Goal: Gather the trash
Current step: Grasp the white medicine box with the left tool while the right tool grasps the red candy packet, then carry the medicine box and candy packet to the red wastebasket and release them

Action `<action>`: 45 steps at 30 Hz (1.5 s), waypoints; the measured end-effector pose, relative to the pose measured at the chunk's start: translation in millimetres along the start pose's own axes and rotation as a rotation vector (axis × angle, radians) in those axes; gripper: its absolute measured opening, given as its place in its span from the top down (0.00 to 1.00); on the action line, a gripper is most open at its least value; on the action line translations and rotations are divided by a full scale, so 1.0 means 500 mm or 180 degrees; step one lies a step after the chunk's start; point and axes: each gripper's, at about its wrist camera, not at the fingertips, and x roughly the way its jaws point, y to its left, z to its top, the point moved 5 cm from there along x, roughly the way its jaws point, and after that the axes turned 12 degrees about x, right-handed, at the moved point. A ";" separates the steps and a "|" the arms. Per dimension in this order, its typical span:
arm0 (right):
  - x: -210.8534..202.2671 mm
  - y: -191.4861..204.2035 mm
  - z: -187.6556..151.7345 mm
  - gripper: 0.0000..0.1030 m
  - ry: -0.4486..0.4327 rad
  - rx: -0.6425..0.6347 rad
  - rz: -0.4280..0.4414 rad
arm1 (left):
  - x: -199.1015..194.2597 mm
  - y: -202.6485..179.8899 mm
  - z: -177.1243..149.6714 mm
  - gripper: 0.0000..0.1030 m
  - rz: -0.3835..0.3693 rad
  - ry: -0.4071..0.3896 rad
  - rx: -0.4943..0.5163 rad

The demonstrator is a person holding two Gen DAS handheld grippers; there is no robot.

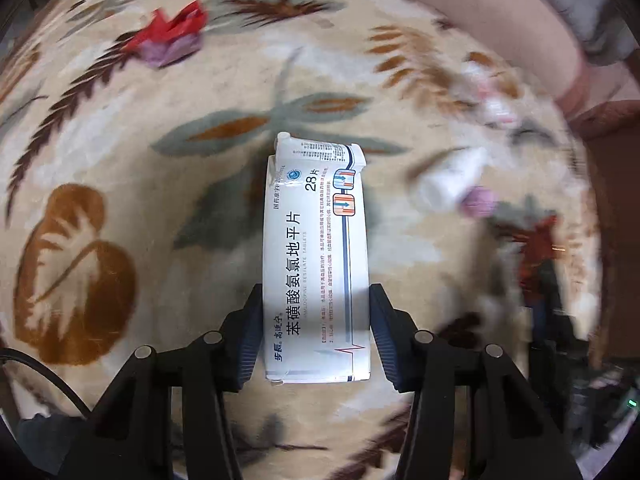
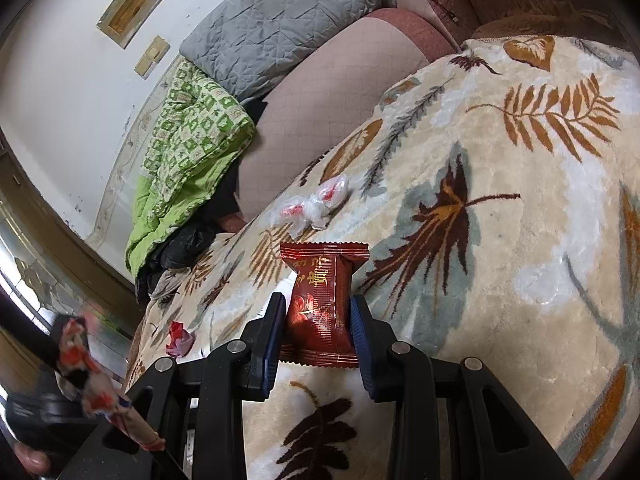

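Note:
A white tablet box (image 1: 316, 256) with blue print is clamped between the fingers of my left gripper (image 1: 316, 320), held above a cream leaf-patterned blanket (image 1: 120, 140). My right gripper (image 2: 318, 320) is shut on a dark red snack wrapper (image 2: 322, 304), also held over the blanket (image 2: 520, 240). Loose trash lies on the blanket: a red and purple crumpled wrapper (image 1: 168, 40), a white wad with a purple scrap (image 1: 456, 180), and a clear plastic wrapper with red marks (image 2: 312, 206). A small red crumpled wrapper (image 2: 178, 338) lies near the blanket's left edge.
A pink sofa cushion (image 2: 328, 100), a grey quilt (image 2: 280, 16) and a green patterned quilt (image 2: 188, 152) lie beyond the blanket. Dark clothing (image 2: 180, 248) is heaped at the blanket's edge. A blurred red-and-white wrapper (image 2: 92, 376) hangs at lower left, near a fingertip (image 2: 32, 460).

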 end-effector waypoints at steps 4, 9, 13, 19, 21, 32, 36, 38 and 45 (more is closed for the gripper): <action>-0.050 0.032 0.002 0.66 -0.0103 -0.0150 0.0025 | -0.049 -0.041 0.003 0.53 0.0001 -0.0285 0.0272; -0.162 0.071 0.019 0.66 -0.0295 -0.0175 0.0001 | -0.115 -0.105 0.001 0.52 -0.0411 -0.0583 0.0639; -0.267 0.081 0.017 0.66 -0.0436 -0.0188 -0.0170 | -0.172 -0.154 -0.010 0.53 -0.0890 -0.0817 0.0879; -0.464 0.074 -0.026 0.66 -0.0785 -0.0028 -0.0385 | -0.234 -0.233 -0.068 0.53 -0.1488 -0.0914 0.1332; -0.517 0.071 -0.043 0.66 -0.0874 0.0018 -0.0428 | -0.257 -0.254 -0.094 0.53 -0.1558 -0.1013 0.1525; -0.773 0.082 -0.101 0.66 -0.1340 -0.0099 -0.0735 | -0.402 -0.347 -0.308 0.53 -0.1788 -0.1366 0.2271; -0.835 0.073 -0.109 0.66 -0.1465 -0.0092 -0.0810 | -0.455 -0.388 -0.395 0.53 -0.1994 -0.1392 0.2445; -0.865 0.066 -0.112 0.66 -0.1537 -0.0059 -0.0847 | -0.476 -0.414 -0.438 0.53 -0.2147 -0.1324 0.2517; -0.959 0.031 -0.133 0.66 -0.1739 0.0030 -0.0954 | -0.529 -0.489 -0.560 0.52 -0.2364 -0.1266 0.2851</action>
